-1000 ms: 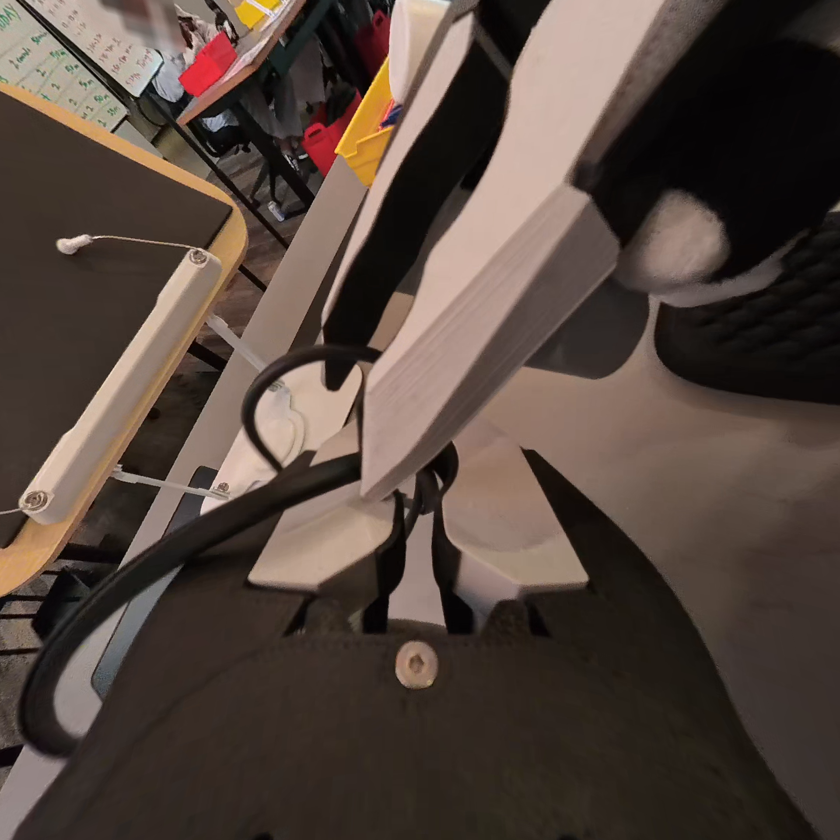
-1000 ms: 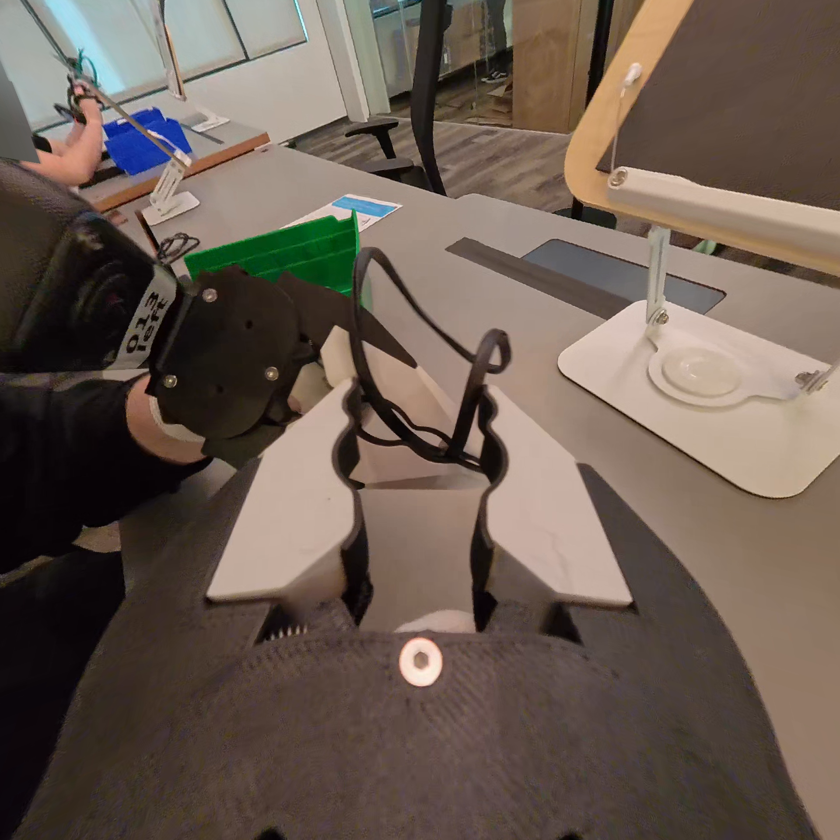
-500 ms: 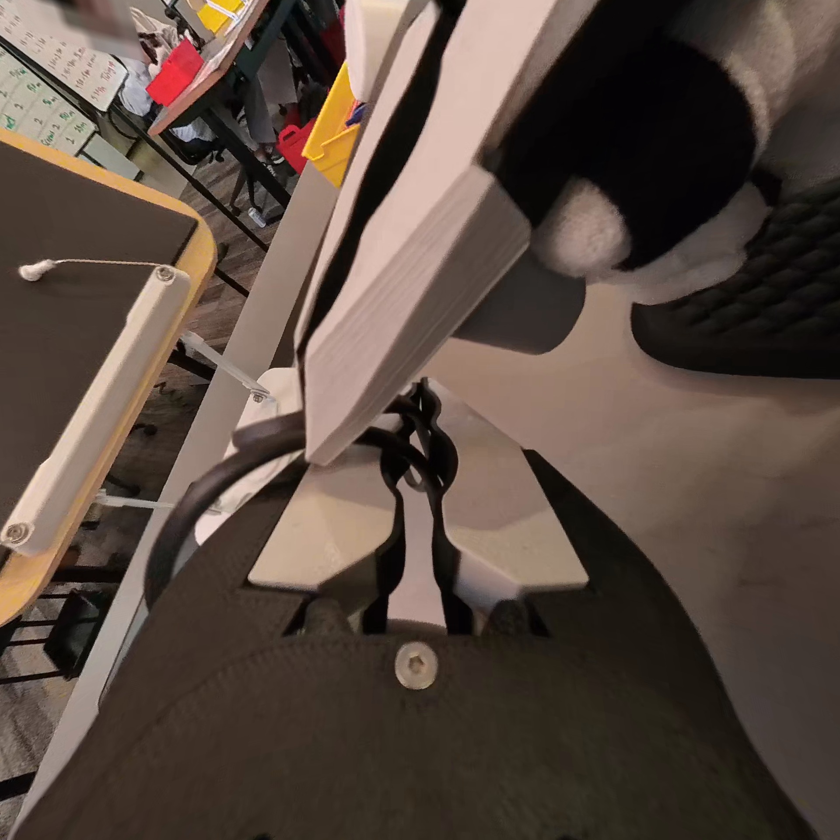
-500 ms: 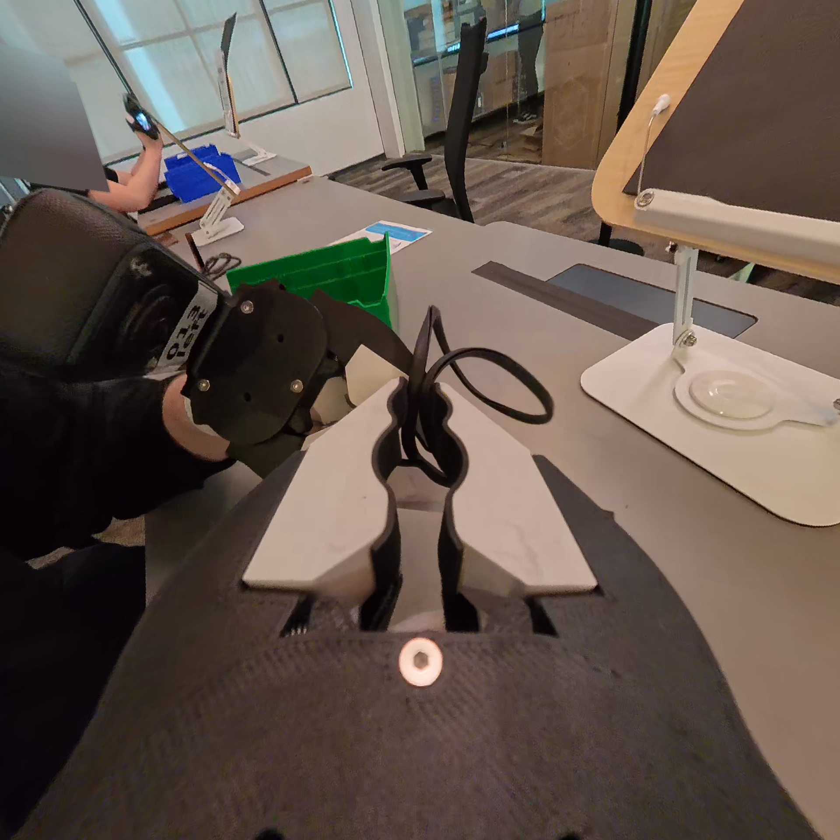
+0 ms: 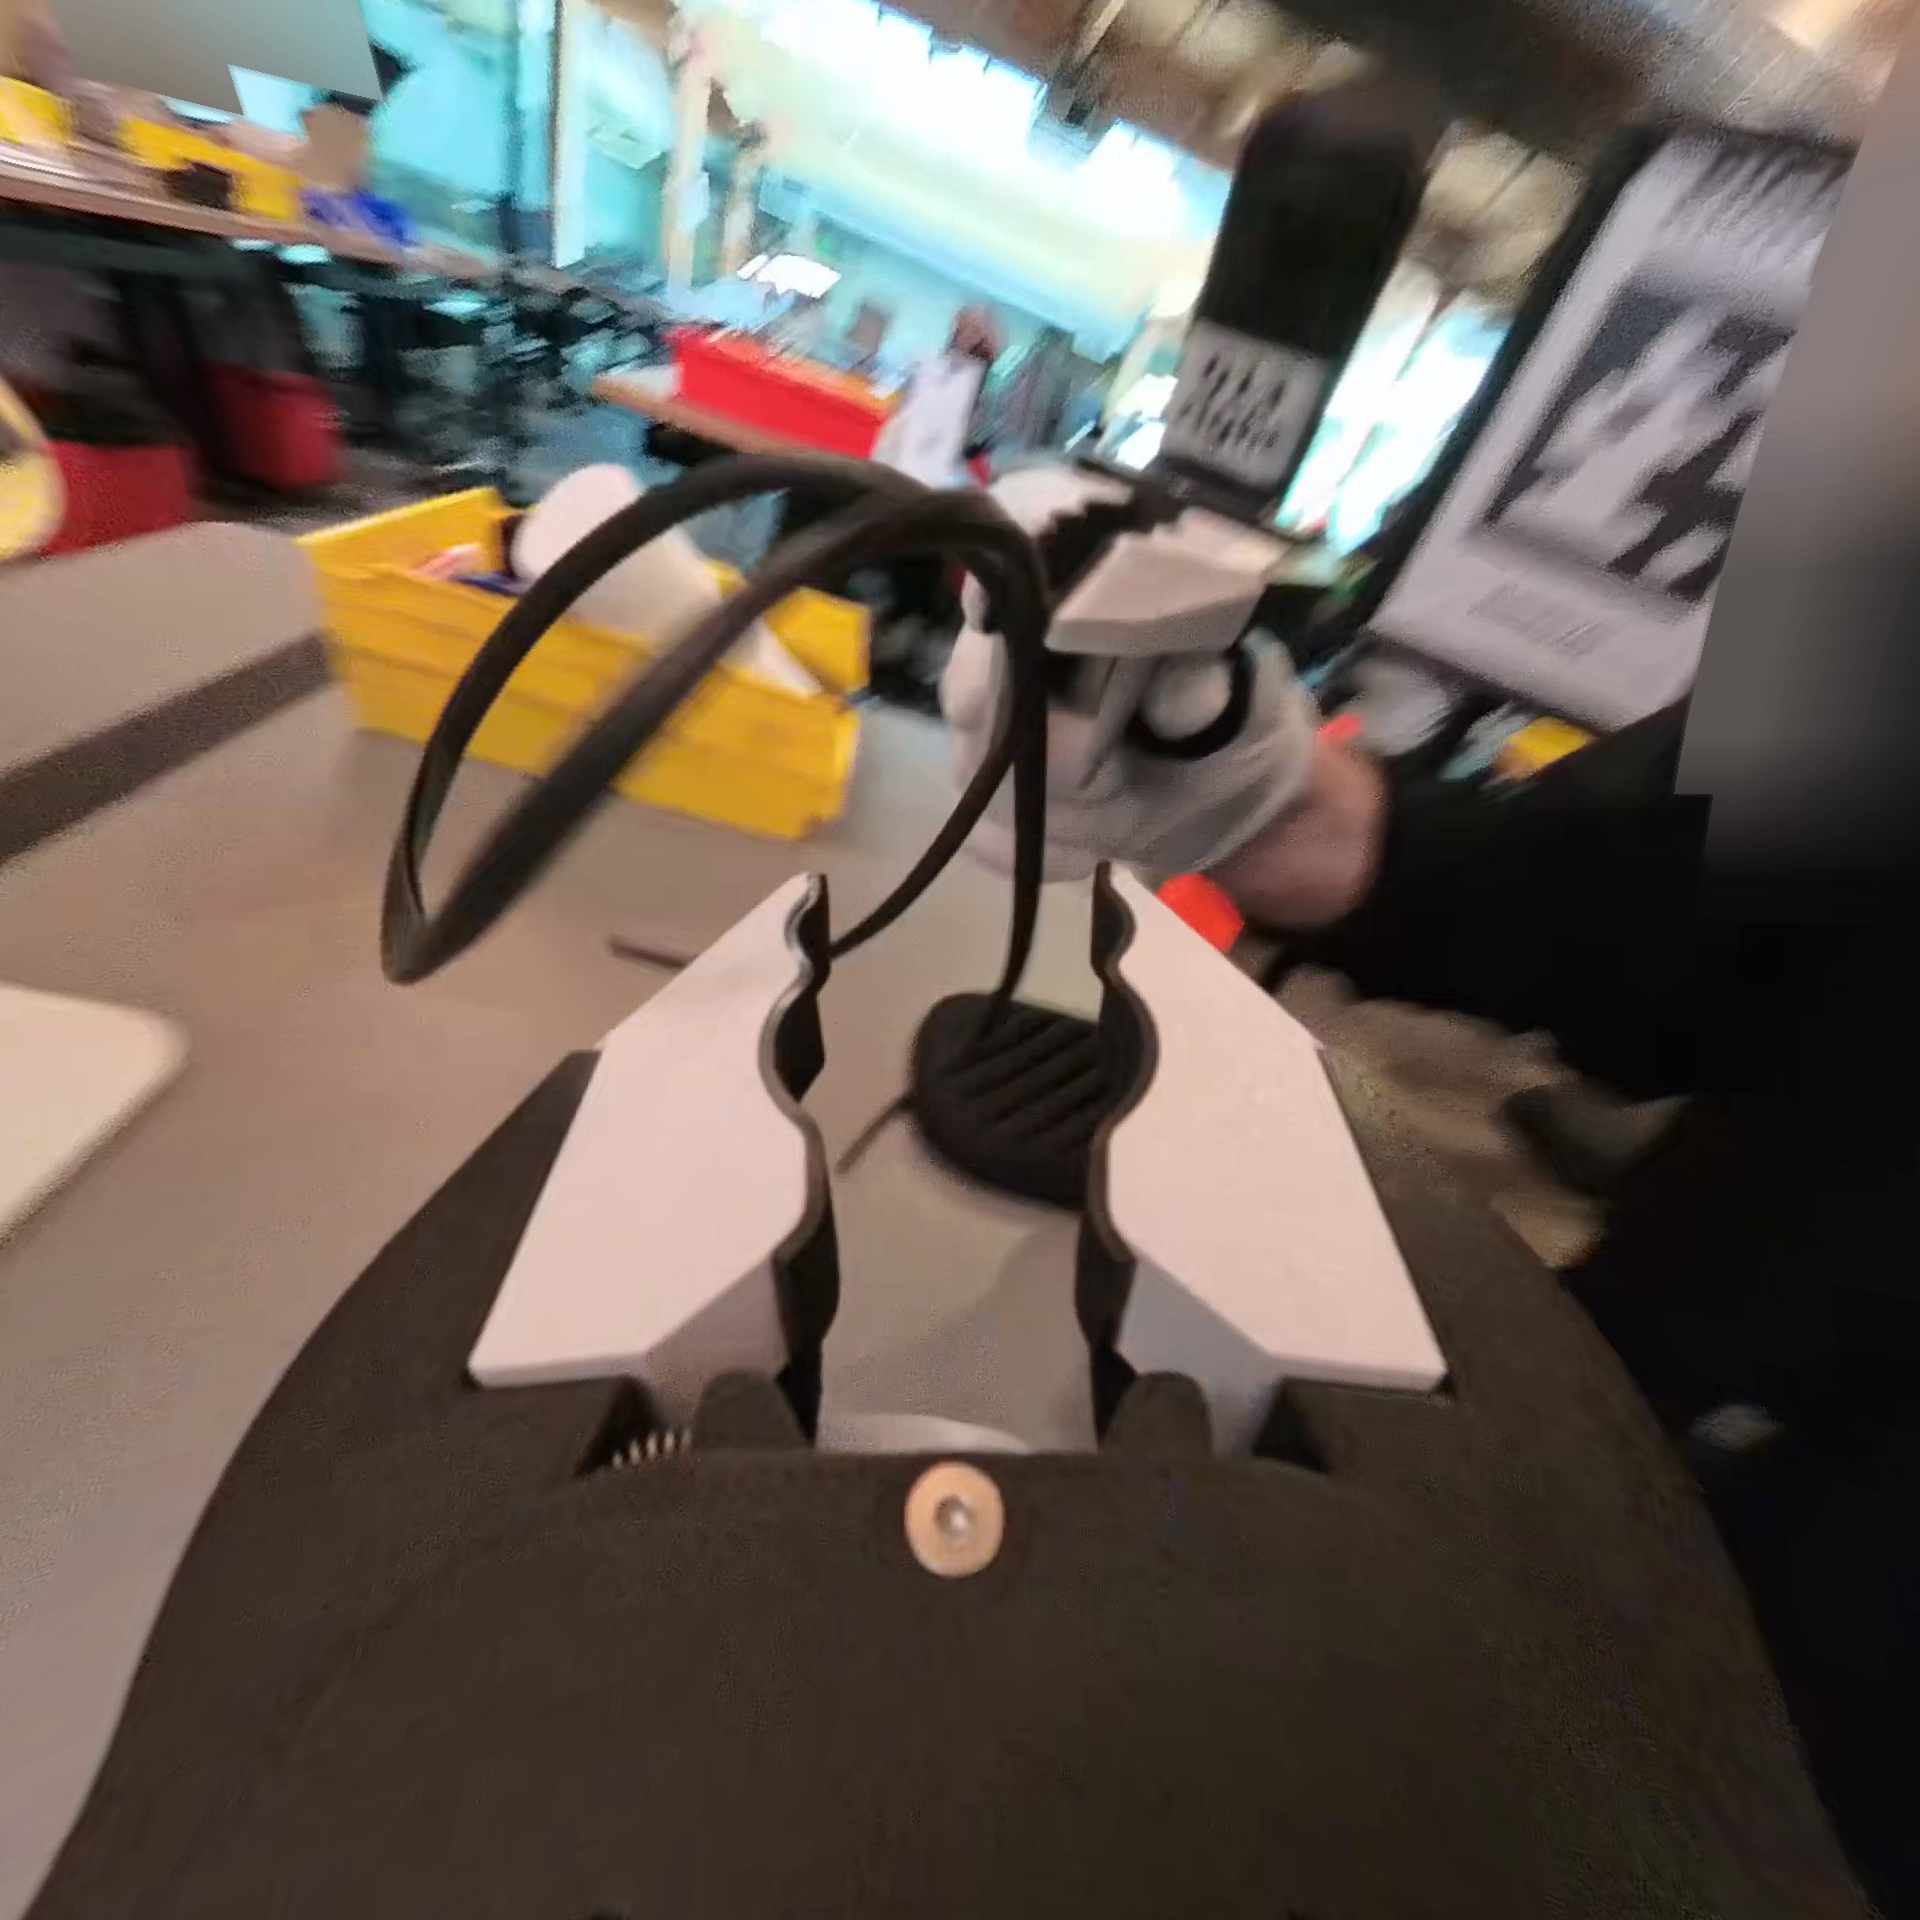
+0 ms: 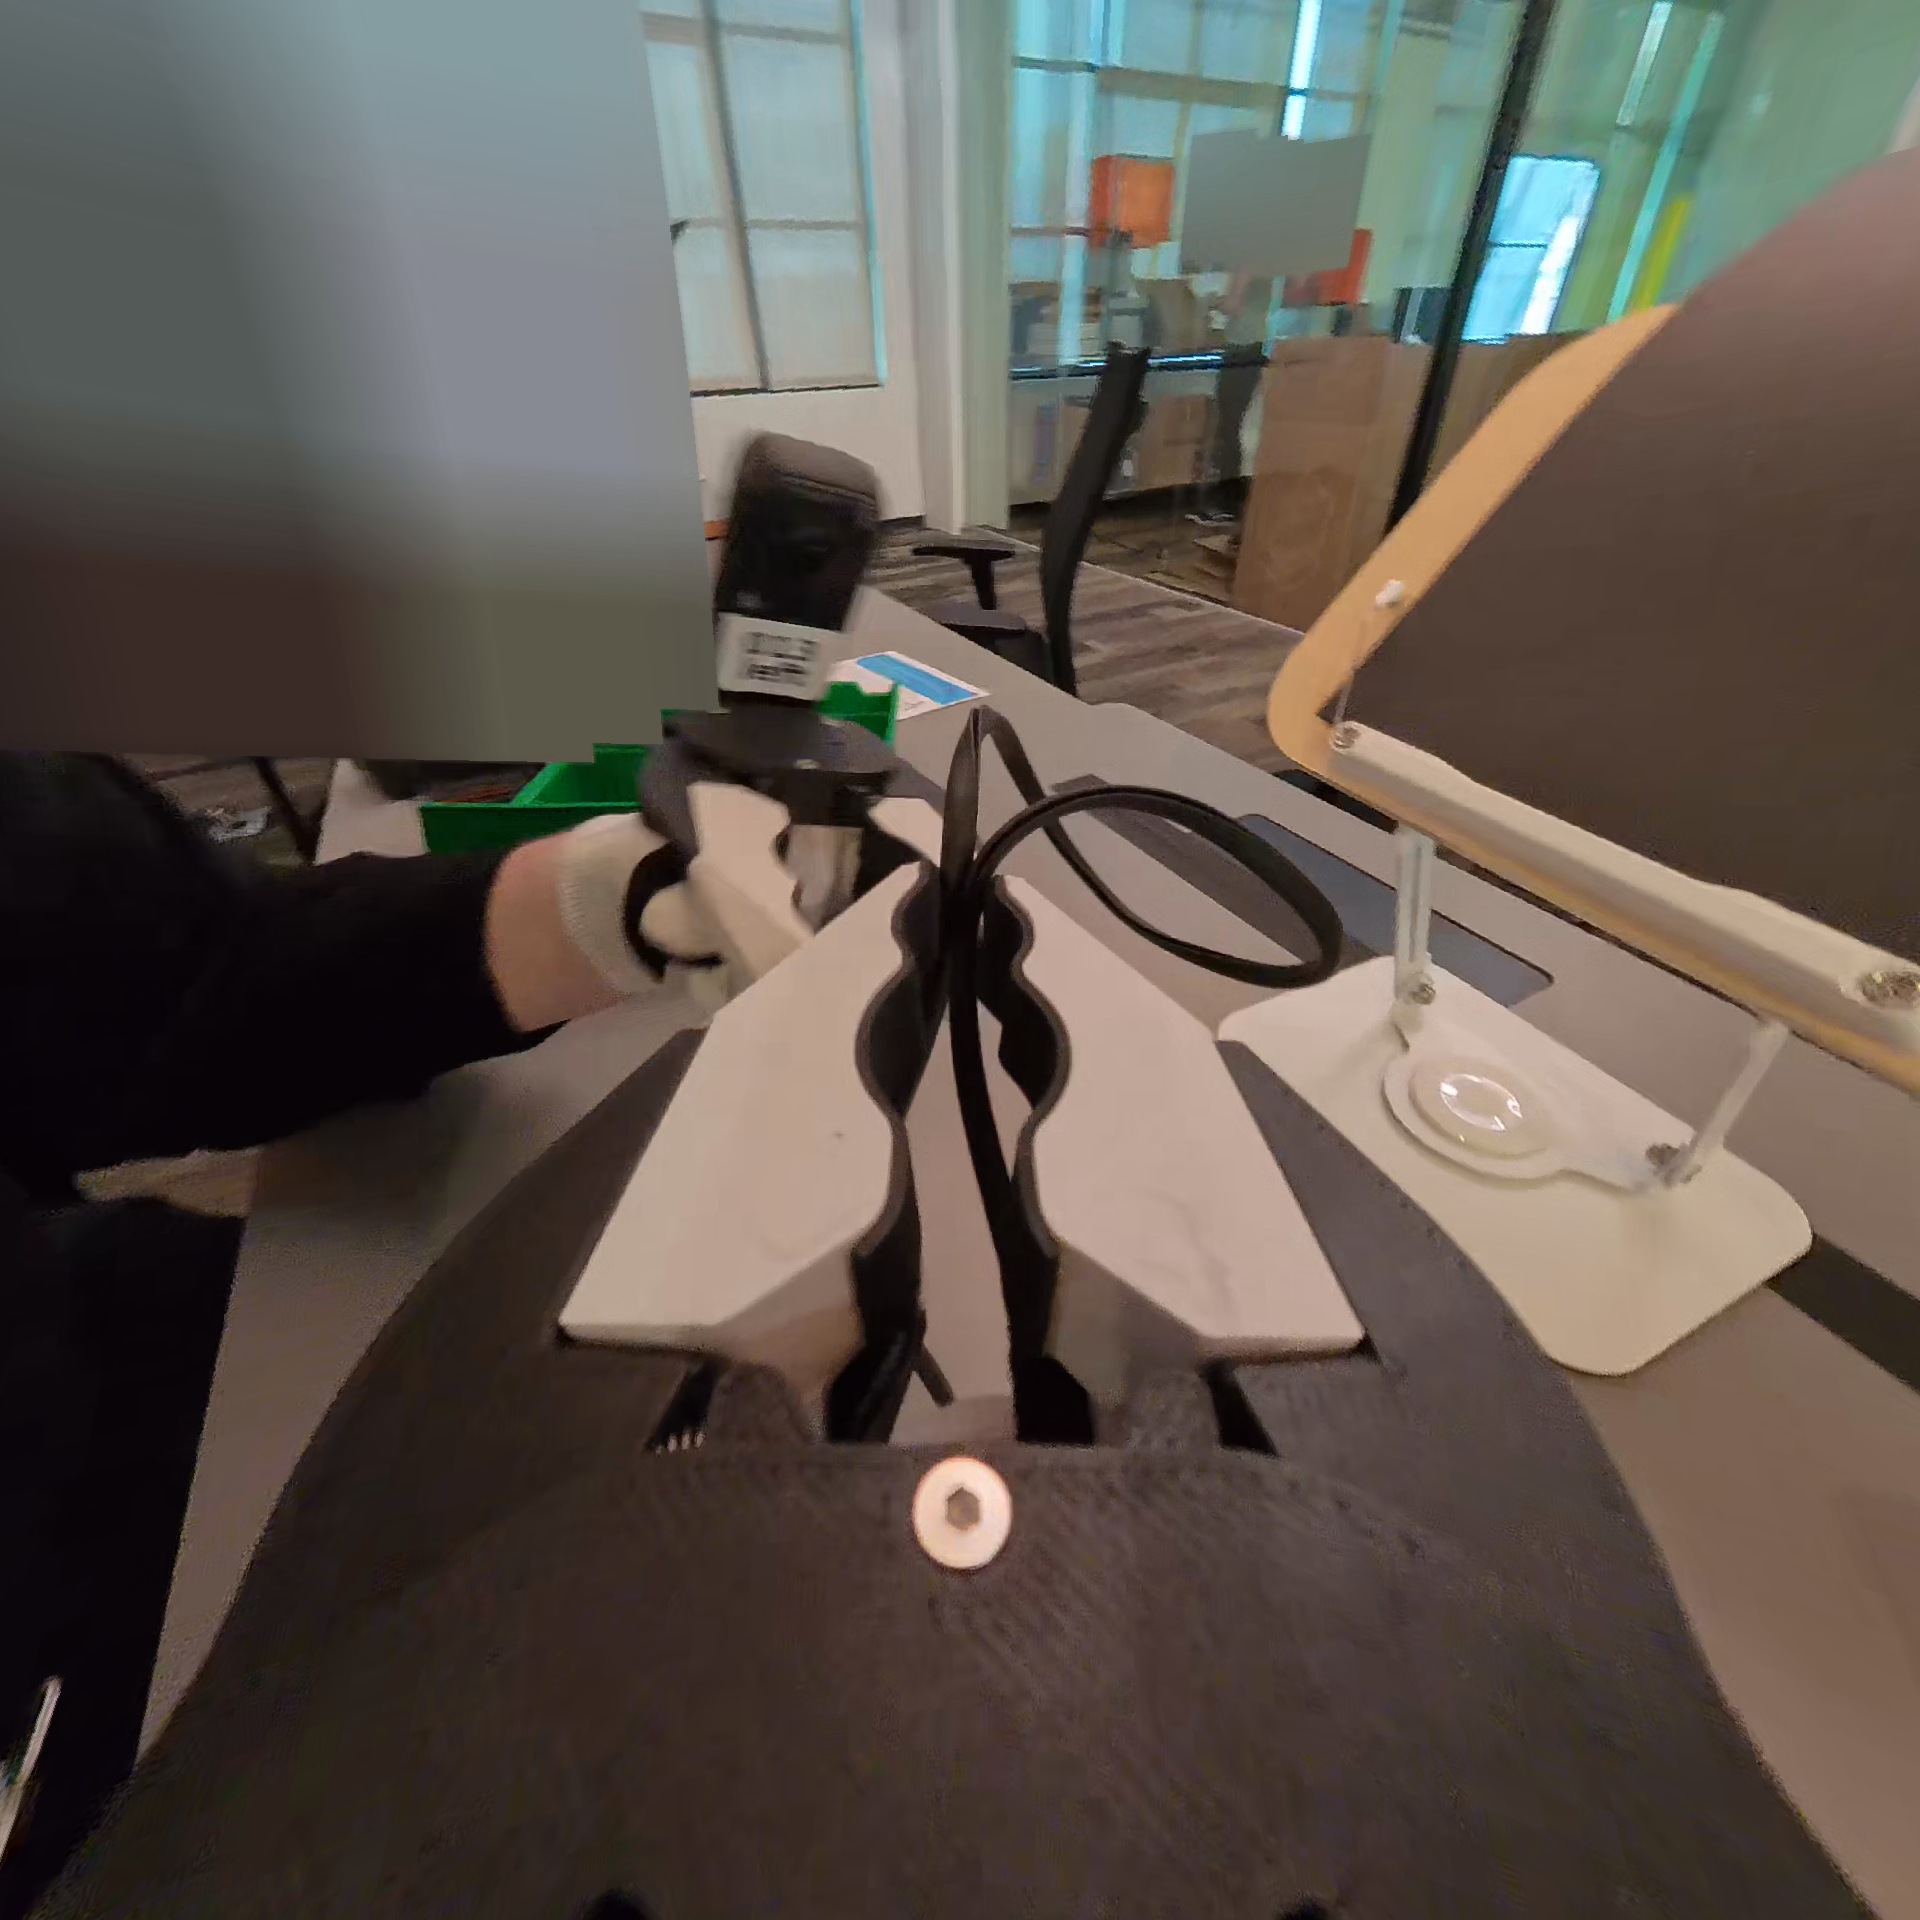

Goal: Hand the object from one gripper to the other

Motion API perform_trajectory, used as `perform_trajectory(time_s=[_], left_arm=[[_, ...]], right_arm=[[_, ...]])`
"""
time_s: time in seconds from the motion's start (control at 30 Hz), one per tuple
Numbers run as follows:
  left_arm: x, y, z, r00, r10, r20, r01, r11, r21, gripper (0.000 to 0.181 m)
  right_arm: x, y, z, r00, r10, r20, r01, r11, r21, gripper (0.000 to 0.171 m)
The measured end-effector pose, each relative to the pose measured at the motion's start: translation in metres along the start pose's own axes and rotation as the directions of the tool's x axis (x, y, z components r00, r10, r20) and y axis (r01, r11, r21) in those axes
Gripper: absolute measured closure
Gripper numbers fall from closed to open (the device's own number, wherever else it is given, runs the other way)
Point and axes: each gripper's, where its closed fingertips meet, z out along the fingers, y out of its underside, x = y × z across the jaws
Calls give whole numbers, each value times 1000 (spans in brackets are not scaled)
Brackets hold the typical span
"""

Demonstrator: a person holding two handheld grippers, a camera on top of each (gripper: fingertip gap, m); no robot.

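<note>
Your right gripper [image 6: 961, 894] is clenched on the black cable [image 6: 1174, 862]: two strands run down the narrow slot between its white, wavy-edged fingers [image 6: 769, 1122], and a smooth rubbery loop bows out past the tips toward the white stand base [image 6: 1621, 1278]. That base is a flat rounded plate with a clear disc set in it, carrying a tilted dark board with a pale wooden rim [image 6: 1455, 457].

Your left gripper [image 5: 961, 904] is released, its matte white fingers [image 5: 675, 1174] spread with open table showing between them (the left wrist picture is blurred, so fine detail is lost). One cable [image 5: 644, 665] strand passes just at its left fingertip; whether it touches, you cannot tell. Farther off in that view the right gripper [image 5: 1143, 603] pinches the cable, gripped by your white-gloved hand [image 5: 1164, 769]. Yellow plastic bins [image 5: 623, 665] sit behind on the grey table [image 5: 260, 1060]. A green bin [image 6: 561, 790] lies beyond your left hand [image 6: 623, 914].
</note>
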Motion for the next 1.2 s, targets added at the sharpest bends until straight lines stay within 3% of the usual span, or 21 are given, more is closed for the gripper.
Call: perform_trajectory(time_s=[0.13, 0.3, 0.73, 0.97, 1.2], left_arm=[[15, -24, -13, 944, -177, -279, 239, 948, 209, 129], [31, -42, -22, 905, -151, -398, 293, 900, 323, 121], [42, -50, -29, 937, -34, -348, 168, 917, 362, 133], [43, -26, -8, 970, 38, -241, 12, 979, 204, 135], [46, -21, -3, 976, 109, -187, -79, 984, 159, 147]], right_arm=[[-23, -4, -4, 991, -15, 132, 15, 1000, 4, 165], [-47, 4, 4, 955, 114, 273, -126, 992, 26, 166], [-65, 35, 19, 866, 317, 387, -313, 947, -76, 166], [-63, 56, 24, 913, 261, 313, -208, 959, -191, 166], [-47, 66, 24, 969, 143, 202, -88, 961, -261, 166]])
